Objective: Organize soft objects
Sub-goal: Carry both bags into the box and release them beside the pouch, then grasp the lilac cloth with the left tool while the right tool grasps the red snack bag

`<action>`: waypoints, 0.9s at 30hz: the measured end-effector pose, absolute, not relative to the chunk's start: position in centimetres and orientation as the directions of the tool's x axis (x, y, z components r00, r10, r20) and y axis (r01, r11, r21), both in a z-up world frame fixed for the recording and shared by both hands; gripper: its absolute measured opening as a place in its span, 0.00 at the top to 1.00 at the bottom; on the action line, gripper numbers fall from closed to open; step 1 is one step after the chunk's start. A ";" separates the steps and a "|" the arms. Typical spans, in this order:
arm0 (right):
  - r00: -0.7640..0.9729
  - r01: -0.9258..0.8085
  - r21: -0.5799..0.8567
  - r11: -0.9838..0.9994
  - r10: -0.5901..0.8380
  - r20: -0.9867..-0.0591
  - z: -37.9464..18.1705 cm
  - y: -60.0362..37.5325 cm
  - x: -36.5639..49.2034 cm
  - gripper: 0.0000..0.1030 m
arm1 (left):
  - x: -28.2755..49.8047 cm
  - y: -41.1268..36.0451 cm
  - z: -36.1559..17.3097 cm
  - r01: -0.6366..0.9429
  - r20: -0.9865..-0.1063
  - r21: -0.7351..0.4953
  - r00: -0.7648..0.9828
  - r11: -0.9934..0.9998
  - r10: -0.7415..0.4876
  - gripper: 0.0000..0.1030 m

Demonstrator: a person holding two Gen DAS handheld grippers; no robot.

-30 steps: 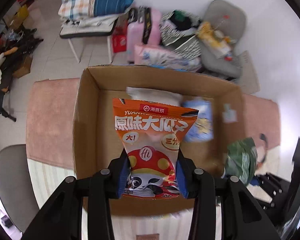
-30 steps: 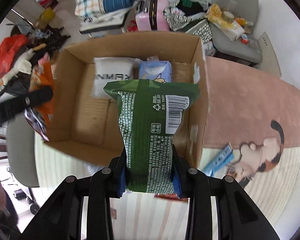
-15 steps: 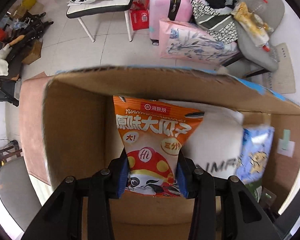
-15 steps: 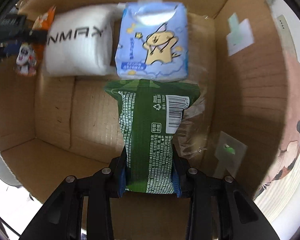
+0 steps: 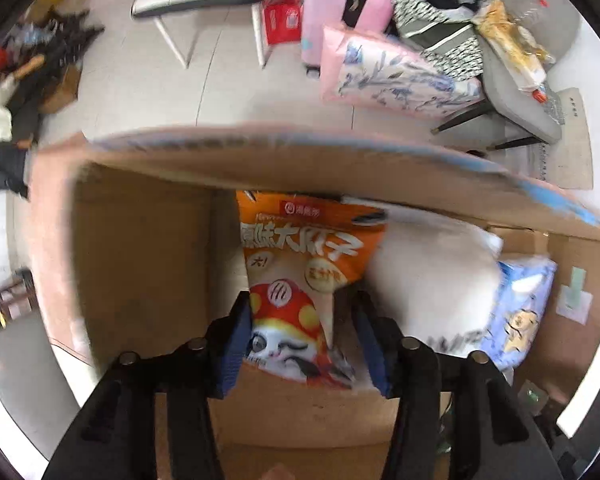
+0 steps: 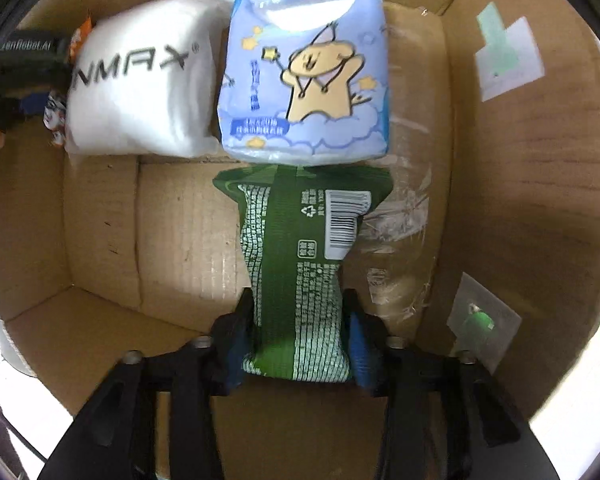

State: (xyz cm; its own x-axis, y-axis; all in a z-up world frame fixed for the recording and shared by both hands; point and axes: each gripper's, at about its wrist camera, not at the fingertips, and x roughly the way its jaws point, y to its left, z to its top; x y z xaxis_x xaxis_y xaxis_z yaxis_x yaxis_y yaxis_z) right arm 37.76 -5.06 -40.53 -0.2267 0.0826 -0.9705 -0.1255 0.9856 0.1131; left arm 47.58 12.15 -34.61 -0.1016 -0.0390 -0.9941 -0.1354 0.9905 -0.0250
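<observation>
Both grippers are inside the cardboard box. My left gripper has its jaws spread; the orange snack bag stands between them against the box's far wall, touching the left pad only. My right gripper has its jaws slightly parted around the green snack bag, which lies on the box floor. A white soft pack and a blue tissue pack lie at the far wall. The left gripper shows at the right wrist view's left edge.
A clear plastic bag lies along the box's right wall. Beyond the box are a pink floral pillow, a pink suitcase, a grey chair with clutter, and a table leg.
Both grippers went deeper into the box. The left jaws have opened off the orange bag. The green bag now rests on the box floor and the right jaws have loosened.
</observation>
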 end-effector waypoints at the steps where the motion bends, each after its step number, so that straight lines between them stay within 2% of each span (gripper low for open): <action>1: -0.213 -0.122 0.122 0.985 0.094 -0.973 -39.7 -5.2 38.0 0.36 | 47.5 11.8 -33.5 -0.112 -0.997 -0.020 -0.077 0.994 -0.029 0.48; 2: -0.207 -0.120 0.132 0.984 0.105 -0.973 -39.0 -5.2 38.0 0.33 | 47.3 11.6 -32.6 -0.093 -0.998 -0.019 -0.057 0.995 -0.024 0.33; 3: -0.201 -0.118 0.141 0.983 0.115 -0.973 -38.3 -5.2 38.1 0.32 | 47.0 11.2 -31.2 -0.072 -1.000 -0.011 -0.020 0.997 -0.013 0.23; 4: -0.192 -0.119 0.146 0.982 0.121 -0.974 -37.5 -5.2 38.1 0.26 | 46.7 11.0 -30.2 -0.057 -1.000 -0.007 0.012 0.998 -0.006 0.10; 5: -0.175 -0.126 0.133 0.983 0.110 -0.978 -36.5 -5.2 38.1 0.13 | 46.2 10.5 -28.6 -0.037 -0.999 -0.003 0.054 0.999 -0.001 0.08; 7: -0.125 -0.147 0.093 0.985 0.075 -0.989 -34.8 -5.1 37.9 0.06 | 45.0 9.8 -26.5 -0.015 -0.995 -0.013 0.101 1.000 -0.012 0.03; 8: -0.096 -0.158 0.071 0.985 0.056 -0.994 -33.8 -5.1 37.8 0.06 | 44.4 9.6 -25.8 -0.006 -0.993 -0.022 0.114 1.000 -0.022 0.01; 9: -0.079 -0.161 0.059 0.985 0.046 -0.996 -33.1 -5.1 37.6 0.06 | 43.5 9.2 -24.7 0.001 -0.990 -0.031 0.136 1.000 -0.031 0.01; 11: -0.040 -0.163 0.043 0.986 0.036 -0.999 -31.7 -5.2 36.9 0.00 | 41.8 8.6 -23.1 0.010 -0.984 -0.038 0.176 0.999 -0.039 0.01; 16: 0.063 -0.167 -0.009 0.986 0.001 -0.998 -28.9 -5.3 34.1 0.00 | 37.1 8.4 -20.4 -0.026 -0.967 0.002 0.256 1.000 0.009 0.01; 27: 0.218 -0.132 0.074 0.989 0.101 -0.971 -22.5 -7.2 29.7 0.00 | 28.4 7.3 -17.2 -0.124 -0.942 0.015 0.332 0.992 0.056 0.01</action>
